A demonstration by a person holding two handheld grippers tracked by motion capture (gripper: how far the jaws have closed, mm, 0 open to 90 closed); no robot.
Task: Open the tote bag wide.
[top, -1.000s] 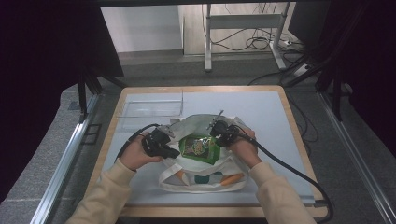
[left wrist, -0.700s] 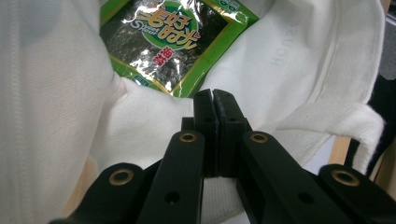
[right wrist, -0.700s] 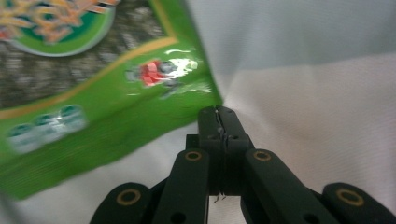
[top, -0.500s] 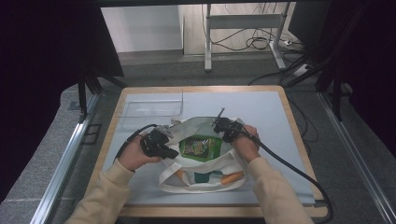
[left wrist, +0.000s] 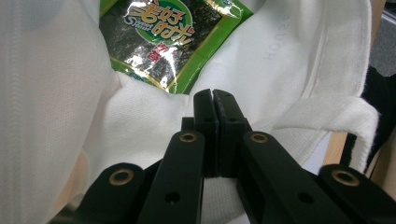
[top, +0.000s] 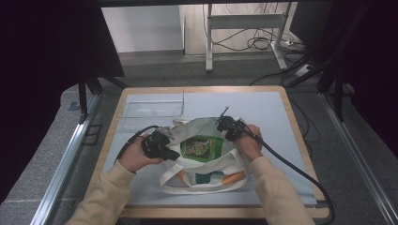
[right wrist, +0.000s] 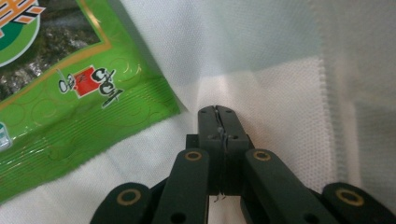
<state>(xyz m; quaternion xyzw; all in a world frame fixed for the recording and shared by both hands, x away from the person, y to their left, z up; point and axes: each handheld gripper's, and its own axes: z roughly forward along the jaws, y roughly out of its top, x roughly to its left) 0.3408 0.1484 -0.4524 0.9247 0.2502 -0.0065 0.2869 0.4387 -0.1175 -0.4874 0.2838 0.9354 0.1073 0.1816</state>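
Since a second before, the right gripper (top: 224, 123) had drawn the white tote bag (top: 206, 180) wider toward 3 o'clock. Both it and the left gripper (top: 172, 154) pinched the rim. The green seaweed packet (top: 201, 147) lay inside, at table (top: 272, 101) centre.

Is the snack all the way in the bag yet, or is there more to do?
Done: the green seaweed snack packet already lies inside the white tote bag. In hand: the left gripper and the right gripper are both shut at the bag's opening, one on each side, seemingly pinching its cloth and holding the mouth wide. Left, probably: letting go of the bag; nothing else waits on the table.
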